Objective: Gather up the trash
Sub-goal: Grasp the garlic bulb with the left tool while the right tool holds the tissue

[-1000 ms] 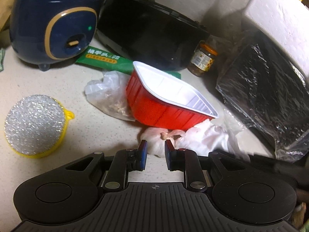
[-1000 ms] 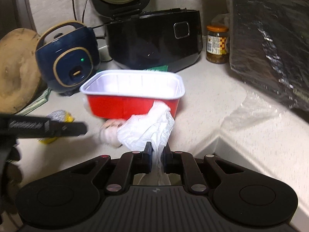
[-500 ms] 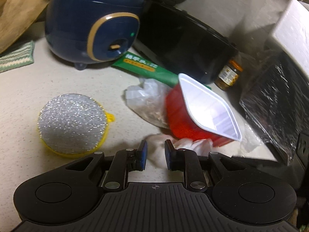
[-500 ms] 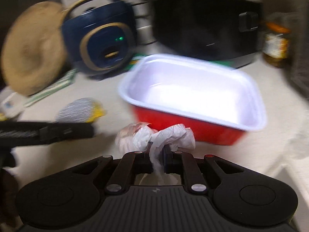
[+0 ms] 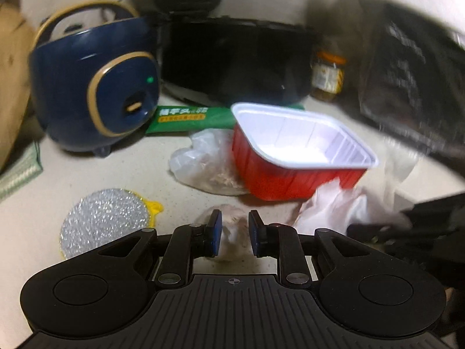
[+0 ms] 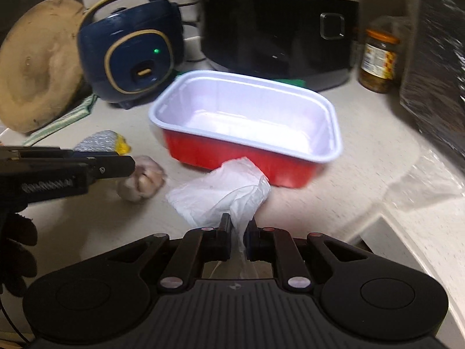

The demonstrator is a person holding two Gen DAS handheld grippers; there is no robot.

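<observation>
On the pale countertop [image 6: 363,145], from left to right: a garlic bulb [image 5: 232,232] is framed between the parted fingers of the left gripper [image 5: 234,232], whose pads are not seen pressing it. A red tray [image 6: 247,151] with white lining is positioned centrally. A crumpled white plastic bag [image 6: 221,195], lying just before the tray, is clamped by the right gripper [image 6: 239,232].

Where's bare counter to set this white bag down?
Bare counter runs right of the red tray, toward the jar. Another bare strip lies between the scouring pad and blue cooker. It is crowded around the garlic and behind the tray.
</observation>
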